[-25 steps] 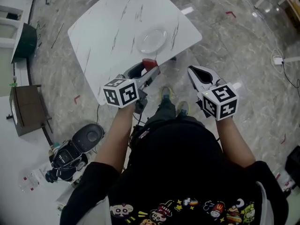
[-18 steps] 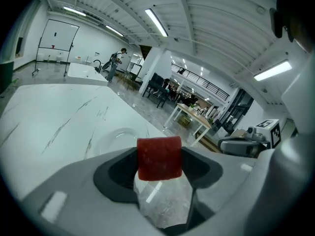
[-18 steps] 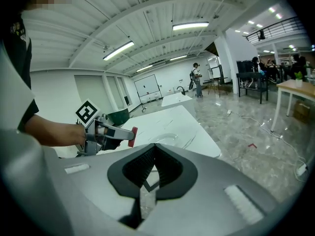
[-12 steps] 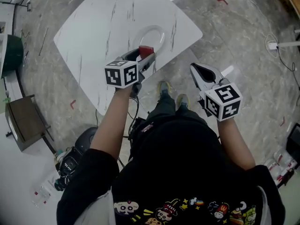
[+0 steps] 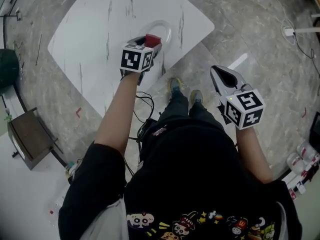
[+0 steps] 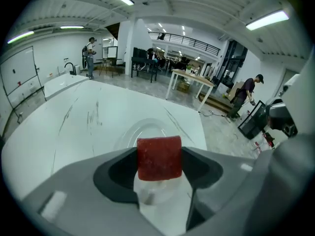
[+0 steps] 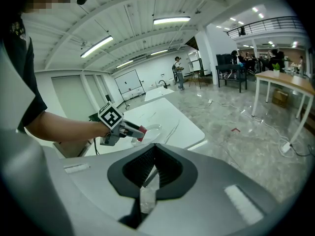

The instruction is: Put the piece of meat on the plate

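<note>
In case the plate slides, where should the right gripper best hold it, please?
I'd grip the plate by its right rim, coming low from the right: it lies flat, and the left gripper holds the meat over its near side.

Clear glossy plate (image 5: 167, 33); smooth white marble-look table (image 5: 90, 34).

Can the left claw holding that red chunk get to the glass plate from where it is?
Likely yes. The left gripper, shut on the piece of meat, hangs at the near rim of the plate, and nothing stands on the table between them. The plate looks bare.
</note>
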Action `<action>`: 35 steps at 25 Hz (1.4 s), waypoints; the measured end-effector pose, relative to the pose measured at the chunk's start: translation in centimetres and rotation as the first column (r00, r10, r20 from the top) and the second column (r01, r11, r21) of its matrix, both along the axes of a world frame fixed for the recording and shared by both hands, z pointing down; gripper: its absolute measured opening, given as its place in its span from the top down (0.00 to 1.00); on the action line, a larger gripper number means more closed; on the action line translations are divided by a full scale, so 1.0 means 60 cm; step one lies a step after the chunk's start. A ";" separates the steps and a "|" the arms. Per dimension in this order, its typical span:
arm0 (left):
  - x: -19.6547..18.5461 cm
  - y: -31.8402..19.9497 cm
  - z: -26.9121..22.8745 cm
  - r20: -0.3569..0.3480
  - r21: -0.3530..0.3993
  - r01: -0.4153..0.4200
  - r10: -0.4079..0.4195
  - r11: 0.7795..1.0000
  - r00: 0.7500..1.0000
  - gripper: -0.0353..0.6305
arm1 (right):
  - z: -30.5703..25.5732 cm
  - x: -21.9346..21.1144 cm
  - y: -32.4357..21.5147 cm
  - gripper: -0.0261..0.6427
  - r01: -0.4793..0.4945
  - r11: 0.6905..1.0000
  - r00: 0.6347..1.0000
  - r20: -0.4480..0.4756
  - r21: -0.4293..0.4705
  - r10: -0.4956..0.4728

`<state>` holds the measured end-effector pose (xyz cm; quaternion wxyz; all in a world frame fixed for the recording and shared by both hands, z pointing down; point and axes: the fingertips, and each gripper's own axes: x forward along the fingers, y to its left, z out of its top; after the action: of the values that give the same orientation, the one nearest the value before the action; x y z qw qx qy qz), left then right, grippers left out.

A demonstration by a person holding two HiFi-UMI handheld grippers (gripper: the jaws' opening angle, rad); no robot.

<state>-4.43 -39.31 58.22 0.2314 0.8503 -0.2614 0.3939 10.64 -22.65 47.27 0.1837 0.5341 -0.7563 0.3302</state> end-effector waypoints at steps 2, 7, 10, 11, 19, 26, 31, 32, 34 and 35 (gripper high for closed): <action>0.003 -0.009 0.015 0.039 0.010 -0.028 0.028 1.000 0.999 0.54 | 0.006 0.003 0.005 0.93 -0.012 1.000 1.000 0.001 -0.011 0.012; 0.012 -0.026 0.031 0.087 0.029 -0.064 0.062 0.998 0.994 0.54 | 0.017 0.009 0.016 0.93 -0.036 0.999 0.999 0.003 -0.027 0.036; 0.023 -0.027 0.042 0.105 0.031 -0.096 0.092 0.995 0.990 0.54 | 0.025 0.012 0.020 0.93 -0.047 0.998 0.999 0.011 -0.034 0.047; 0.025 -0.027 0.045 0.108 0.031 -0.100 0.097 0.994 0.989 0.54 | 0.026 0.012 0.021 0.93 -0.049 0.998 0.999 0.013 -0.034 0.049; 0.031 -0.029 0.055 0.103 0.016 -0.080 0.078 0.997 0.992 0.54 | 0.032 0.020 0.040 0.93 -0.073 0.997 0.997 0.026 -0.039 0.074; 0.033 -0.030 0.059 0.097 0.018 -0.075 0.073 0.997 0.993 0.54 | 0.032 0.033 0.059 0.93 -0.108 0.993 0.994 0.020 -0.039 0.109; 0.034 -0.027 0.060 0.094 0.029 -0.082 0.079 0.996 0.992 0.53 | 0.035 0.032 0.072 0.93 -0.121 0.992 0.992 0.019 -0.041 0.122; 0.035 -0.026 0.060 0.093 0.032 -0.083 0.080 0.996 0.993 0.53 | 0.035 0.032 0.074 0.93 -0.124 0.991 0.992 0.019 -0.040 0.125; 0.034 -0.026 0.060 0.083 0.034 -0.079 0.076 0.996 0.994 0.53 | 0.033 0.031 0.076 0.93 -0.128 0.991 0.992 0.018 -0.039 0.128; 0.033 -0.026 0.059 0.077 0.033 -0.074 0.071 0.997 0.995 0.53 | 0.032 0.030 0.077 0.93 -0.129 0.991 0.991 0.018 -0.037 0.129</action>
<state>-2.47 -40.87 61.78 0.1916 0.8478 -0.2459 0.4291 12.46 -18.00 49.20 0.1640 0.5751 -0.7160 0.3602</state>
